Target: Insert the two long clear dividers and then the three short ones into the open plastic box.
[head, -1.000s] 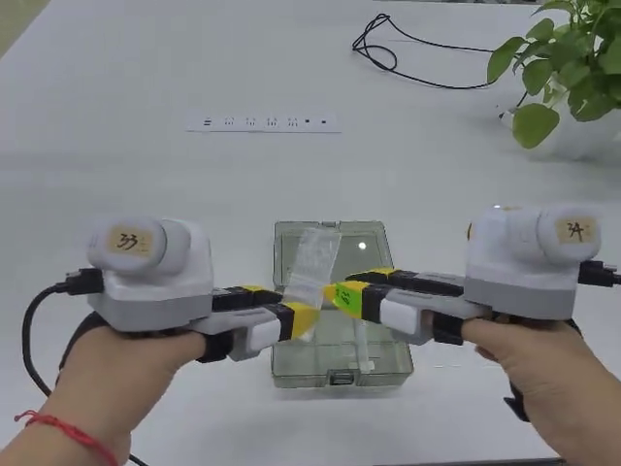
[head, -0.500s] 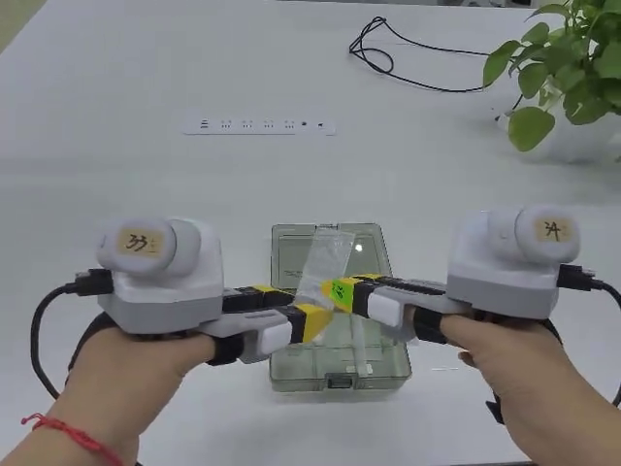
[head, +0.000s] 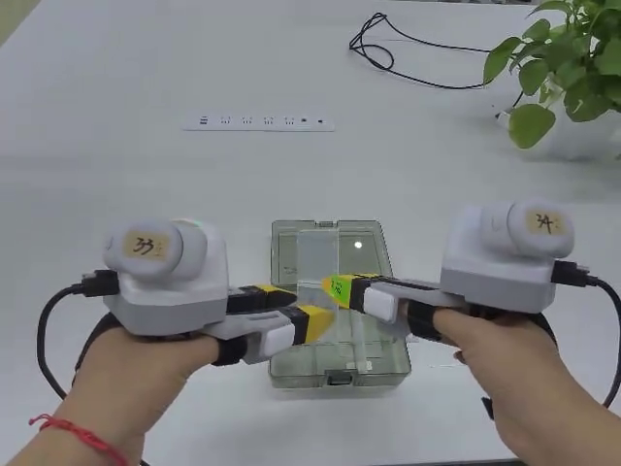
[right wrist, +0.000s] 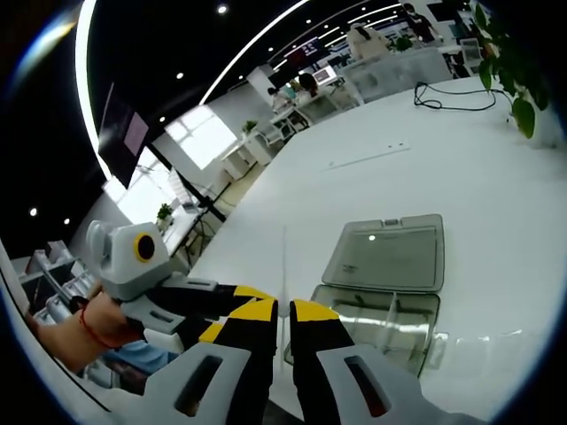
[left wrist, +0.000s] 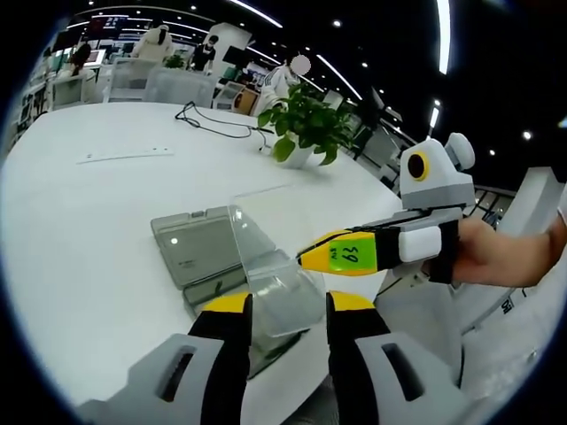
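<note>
Both tools share the clear divider (left wrist: 266, 266): right tool (right wrist: 283, 307) pinches it edge-on; left tool (left wrist: 288, 303) straddles it, grip I cannot tell. Just beneath lies the open box (head: 320, 365).

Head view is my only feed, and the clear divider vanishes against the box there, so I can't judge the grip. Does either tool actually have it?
Observer: Yes. In the left gripper view the clear divider spans the gap between the jaws of the left tool.
Operator: And the other one?
Observer: In the right gripper view the divider stands edge-on, a thin line in the narrow gap between the jaws of the right tool.
Operator: Do the two meet?
Observer: Left gripper view: the right tool's tip touches the divider's edge.
</note>
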`<state>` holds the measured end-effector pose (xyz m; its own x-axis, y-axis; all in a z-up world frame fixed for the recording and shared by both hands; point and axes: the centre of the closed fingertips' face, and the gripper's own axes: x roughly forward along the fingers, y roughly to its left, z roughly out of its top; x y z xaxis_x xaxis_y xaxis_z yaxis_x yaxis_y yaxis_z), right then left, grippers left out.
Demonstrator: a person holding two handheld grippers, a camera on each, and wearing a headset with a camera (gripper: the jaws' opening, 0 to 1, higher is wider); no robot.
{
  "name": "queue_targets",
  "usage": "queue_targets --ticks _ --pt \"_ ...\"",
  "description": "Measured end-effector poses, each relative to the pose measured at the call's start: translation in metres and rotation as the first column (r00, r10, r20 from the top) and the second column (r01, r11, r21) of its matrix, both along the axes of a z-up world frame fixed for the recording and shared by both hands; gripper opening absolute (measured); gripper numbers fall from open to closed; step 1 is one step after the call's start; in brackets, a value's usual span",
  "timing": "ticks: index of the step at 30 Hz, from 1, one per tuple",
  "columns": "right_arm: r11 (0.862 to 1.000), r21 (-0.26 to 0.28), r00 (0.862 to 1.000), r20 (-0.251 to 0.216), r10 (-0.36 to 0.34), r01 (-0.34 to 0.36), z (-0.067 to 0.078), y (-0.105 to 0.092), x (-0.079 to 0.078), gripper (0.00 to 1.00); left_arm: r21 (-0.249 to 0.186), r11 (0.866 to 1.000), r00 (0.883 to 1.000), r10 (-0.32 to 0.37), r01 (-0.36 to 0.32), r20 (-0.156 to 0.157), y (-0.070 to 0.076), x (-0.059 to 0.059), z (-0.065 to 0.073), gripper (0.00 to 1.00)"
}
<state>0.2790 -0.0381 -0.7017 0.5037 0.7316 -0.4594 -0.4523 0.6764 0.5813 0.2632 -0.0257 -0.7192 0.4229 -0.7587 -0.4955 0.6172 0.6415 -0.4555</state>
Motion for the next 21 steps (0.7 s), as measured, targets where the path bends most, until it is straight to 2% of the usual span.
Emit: queue_targets --ticks 2,9,12,14,17,19,21 --pt "1.0 0.001 1.0 -0.002 0.002 -0.002 0.001 0.001 0.0 0.06 0.002 1.0 1.0 -0.009 0.009 0.011 0.0 -0.001 0.0 0.34" --pt "1.0 -0.008 1.0 -0.022 -0.006 0.005 0.0 -0.003 0.003 0.07 0.023 1.0 1.0 -0.018 0.018 0.009 0.011 -0.004 -0.006 0.45" --pt "1.0 -0.011 0.999 -0.046 -0.001 0.0 -0.002 -0.003 0.003 0.07 0.031 0.999 0.999 -0.034 0.033 0.026 0.015 -0.004 -0.007 0.48" --pt "1.0 -0.005 0.998 -0.061 -0.003 0.003 -0.002 -0.003 0.003 0.07 0.049 0.997 0.996 -0.062 0.059 0.065 0.018 -0.005 -0.007 0.5" --pt "1.0 -0.004 0.998 -0.068 -0.003 0.003 -0.001 -0.002 0.005 0.07 0.058 0.995 0.994 -0.081 0.077 0.076 0.022 -0.007 -0.009 0.54" --pt "1.0 -0.024 0.997 -0.071 0.002 -0.003 -0.002 -0.002 0.006 0.07 0.068 0.994 0.99 -0.098 0.091 0.104 0.025 -0.006 -0.009 0.59" --pt "1.0 -0.03 0.997 -0.081 0.005 -0.007 -0.001 -0.001 0.008 0.07 0.086 0.99 0.987 -0.121 0.112 0.107 0.029 -0.009 -0.012 0.64"
